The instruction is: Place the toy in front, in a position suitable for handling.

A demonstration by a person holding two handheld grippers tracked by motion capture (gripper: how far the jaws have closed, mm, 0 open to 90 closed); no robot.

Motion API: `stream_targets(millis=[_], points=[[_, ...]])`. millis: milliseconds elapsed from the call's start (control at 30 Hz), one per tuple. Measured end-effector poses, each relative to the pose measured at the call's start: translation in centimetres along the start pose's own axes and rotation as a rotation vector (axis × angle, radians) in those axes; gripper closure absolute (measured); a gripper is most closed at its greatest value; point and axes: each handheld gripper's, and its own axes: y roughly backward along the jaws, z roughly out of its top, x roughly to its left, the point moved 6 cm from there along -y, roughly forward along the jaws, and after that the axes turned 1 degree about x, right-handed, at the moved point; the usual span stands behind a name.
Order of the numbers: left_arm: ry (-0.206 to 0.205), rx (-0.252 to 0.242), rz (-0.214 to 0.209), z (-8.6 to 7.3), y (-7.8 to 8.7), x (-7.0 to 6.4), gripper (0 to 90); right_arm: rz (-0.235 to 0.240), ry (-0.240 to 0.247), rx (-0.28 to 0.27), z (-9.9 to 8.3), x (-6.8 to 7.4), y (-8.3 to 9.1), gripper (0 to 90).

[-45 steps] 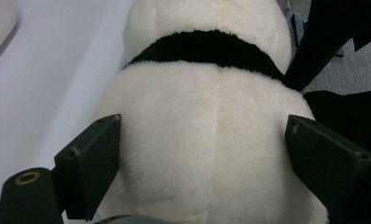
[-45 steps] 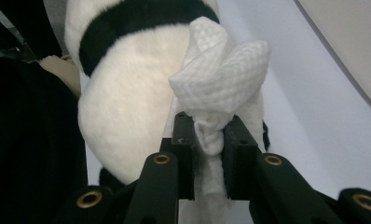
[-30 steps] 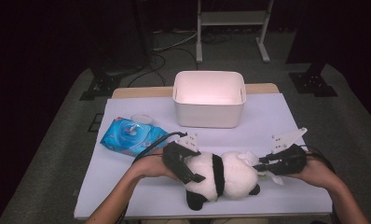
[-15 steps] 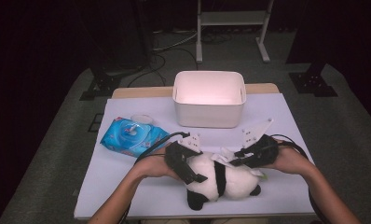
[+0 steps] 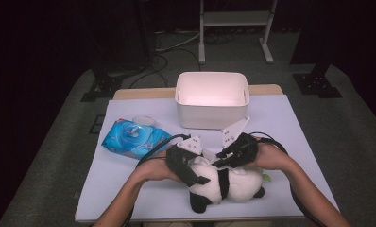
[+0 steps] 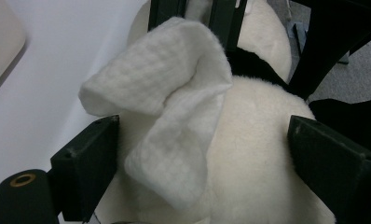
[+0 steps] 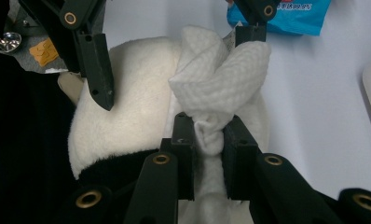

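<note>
Plush panda (image 5: 226,182) lies on its side on the white table cover (image 5: 129,189), lower centre of the high view, just in front of the white bin (image 5: 212,99). Left gripper (image 5: 188,165) sits over the panda's left end with jaws spread wide; in the left gripper view the two black jaws stand at lower left and lower right of the frame, astride the white plush body and not pressing it, released. White wipe (image 6: 174,121) drapes across the plush between those jaws, its upper end running toward the top of the frame. Right gripper (image 7: 207,140) is clenched on the wipe: in the right gripper view its jaws pinch a twisted neck of the cloth at lower centre, with the loose folds bunched above. In that view the left gripper's jaws come down from the top edge, one tip resting on the plush. Blue wipes pack (image 5: 134,137) lies at centre left of the high view. Hard to make out: the panda's face, and the wipe's lower end, hidden behind the jaws.
</note>
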Motion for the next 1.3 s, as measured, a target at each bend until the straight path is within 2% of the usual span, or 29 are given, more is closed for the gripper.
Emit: stream_targets(millis=[167,267,400,467,567,733,933,1300], points=[[-0.021,-0.025,0.012,-0.1,0.7,0.0,11.3,-0.001,-0.025,0.009,-0.5,-0.1,0.5,76.3],[-0.015,-0.037,0.009,-0.4,1.2,0.0,11.3,-0.009,-0.049,0.03,-1.4,-0.2,0.9,76.3],[0.0,-0.053,0.013,-0.6,1.9,0.2,11.4,-0.015,-0.081,0.03,-2.3,-0.4,1.5,76.2],[-0.002,-0.044,0.008,-0.9,2.0,0.2,11.4,-0.01,-0.089,0.025,-2.3,-0.4,1.6,76.2],[0.005,-0.05,0.002,-1.1,1.9,0.4,11.4,-0.014,-0.066,0.03,-1.9,-0.3,1.4,76.3],[0.043,-0.081,-0.006,-1.2,1.6,0.8,11.4,0.0,-0.025,0.045,-0.1,-0.2,0.7,76.3],[0.047,-0.085,-0.005,-1.1,1.3,0.7,11.5,0.042,0.016,0.049,2.3,-0.2,-0.8,76.3],[0.034,-0.07,-0.002,-1.0,1.2,0.6,11.5,0.074,0.059,0.052,4.4,-0.2,-2.2,76.2]])
